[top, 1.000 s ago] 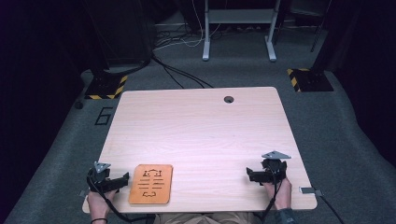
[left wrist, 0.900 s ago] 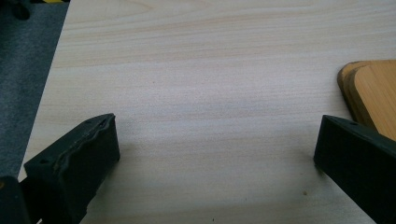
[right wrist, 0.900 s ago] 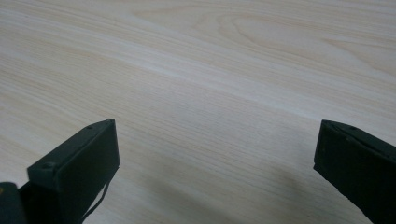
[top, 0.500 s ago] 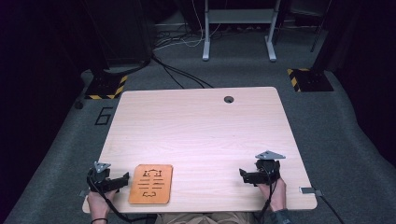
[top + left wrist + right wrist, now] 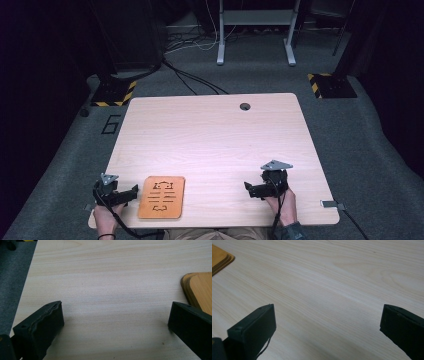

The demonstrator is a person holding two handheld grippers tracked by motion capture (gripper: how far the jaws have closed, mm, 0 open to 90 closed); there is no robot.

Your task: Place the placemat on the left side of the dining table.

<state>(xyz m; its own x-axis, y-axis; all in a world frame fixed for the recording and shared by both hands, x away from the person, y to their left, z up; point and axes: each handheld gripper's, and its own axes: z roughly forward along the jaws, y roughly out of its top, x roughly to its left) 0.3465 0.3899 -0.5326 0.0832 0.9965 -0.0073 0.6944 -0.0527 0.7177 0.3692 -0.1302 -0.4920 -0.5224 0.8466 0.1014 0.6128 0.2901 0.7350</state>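
Observation:
An orange wooden board (image 5: 162, 196) with cut-out shapes lies flat near the front edge of the light wood table (image 5: 210, 135). My left gripper (image 5: 131, 192) rests at the front left corner, just left of the board, open and holding nothing. In the left gripper view its jaws stand wide apart over bare wood (image 5: 115, 315), with the board's rounded corner (image 5: 197, 288) at the right. My right gripper (image 5: 248, 188) sits at the front right, open and empty, pointing left. The right gripper view has the board's edge (image 5: 220, 258) at top left.
A round cable hole (image 5: 244, 106) sits near the table's far edge. Grey carpet surrounds the table, with cables, a white desk frame (image 5: 255, 30) and yellow-black striped bases (image 5: 330, 85) beyond. A hand holds each gripper at the table's front edge.
My right gripper has moved left and slightly toward the front edge. The left gripper and the orange board have not moved.

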